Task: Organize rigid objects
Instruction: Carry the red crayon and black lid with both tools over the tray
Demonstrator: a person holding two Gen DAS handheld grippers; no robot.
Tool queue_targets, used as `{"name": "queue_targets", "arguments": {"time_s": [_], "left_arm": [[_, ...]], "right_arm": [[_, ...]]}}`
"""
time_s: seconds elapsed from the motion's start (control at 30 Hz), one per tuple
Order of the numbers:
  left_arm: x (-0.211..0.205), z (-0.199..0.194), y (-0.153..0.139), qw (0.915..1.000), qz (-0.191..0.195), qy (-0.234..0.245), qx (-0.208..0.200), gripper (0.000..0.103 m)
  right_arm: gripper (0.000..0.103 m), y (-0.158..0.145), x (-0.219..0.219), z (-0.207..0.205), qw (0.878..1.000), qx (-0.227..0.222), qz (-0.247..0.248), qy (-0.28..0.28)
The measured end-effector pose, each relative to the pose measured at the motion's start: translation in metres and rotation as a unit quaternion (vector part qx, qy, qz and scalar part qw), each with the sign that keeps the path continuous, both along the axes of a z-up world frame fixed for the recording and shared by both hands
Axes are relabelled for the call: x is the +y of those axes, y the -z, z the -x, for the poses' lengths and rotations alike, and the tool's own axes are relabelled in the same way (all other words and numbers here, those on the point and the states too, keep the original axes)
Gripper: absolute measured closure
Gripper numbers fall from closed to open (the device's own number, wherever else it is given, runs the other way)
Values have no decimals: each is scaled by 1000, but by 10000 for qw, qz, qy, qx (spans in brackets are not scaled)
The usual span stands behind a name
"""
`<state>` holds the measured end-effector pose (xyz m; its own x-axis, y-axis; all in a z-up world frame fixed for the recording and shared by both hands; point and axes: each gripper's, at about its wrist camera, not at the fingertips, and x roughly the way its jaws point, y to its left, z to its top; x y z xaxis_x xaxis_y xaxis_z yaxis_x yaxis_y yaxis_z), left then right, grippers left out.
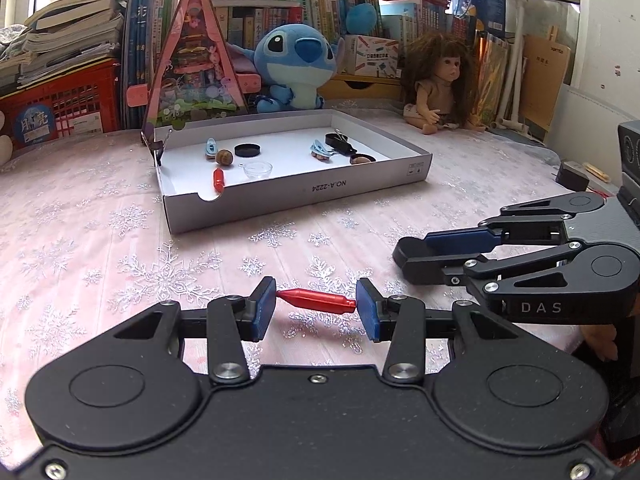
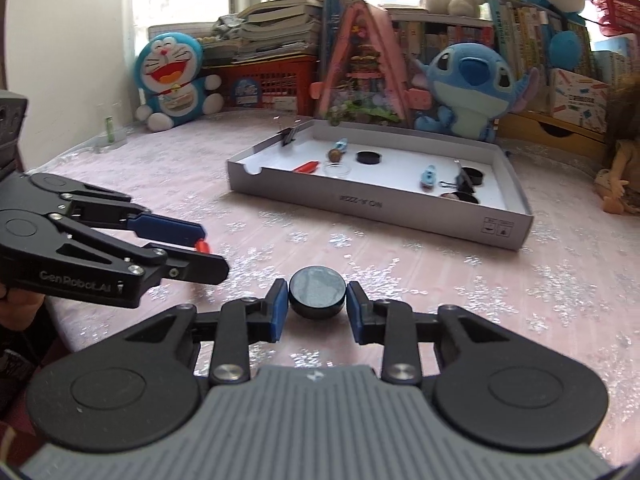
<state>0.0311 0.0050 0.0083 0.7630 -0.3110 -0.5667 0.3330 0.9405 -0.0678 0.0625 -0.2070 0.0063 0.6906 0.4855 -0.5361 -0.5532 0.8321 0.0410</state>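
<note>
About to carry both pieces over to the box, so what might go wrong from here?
1. The left gripper holds the red cylinder only by its two narrow ends; it may pivot or pop out.
2. The right gripper pinches the round black cap on its curved rim; it may slip.
3. The white box is crowded; setting down could knock the small clear dish.

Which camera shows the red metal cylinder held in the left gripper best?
The left wrist view: the red metal cylinder spans end to end between the left gripper pads. The right wrist view shows only its red tip past the fingers.
</note>
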Motion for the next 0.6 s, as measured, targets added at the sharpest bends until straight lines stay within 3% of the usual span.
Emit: {"name": "queue_targets", "arguments": {"time_s": [0.6], "left_arm": [[-8,-18,-4,9997,95,-242,30,62]], "right_arm": [[66,-4,-10,-14,9977,-10,-17,679]]}}
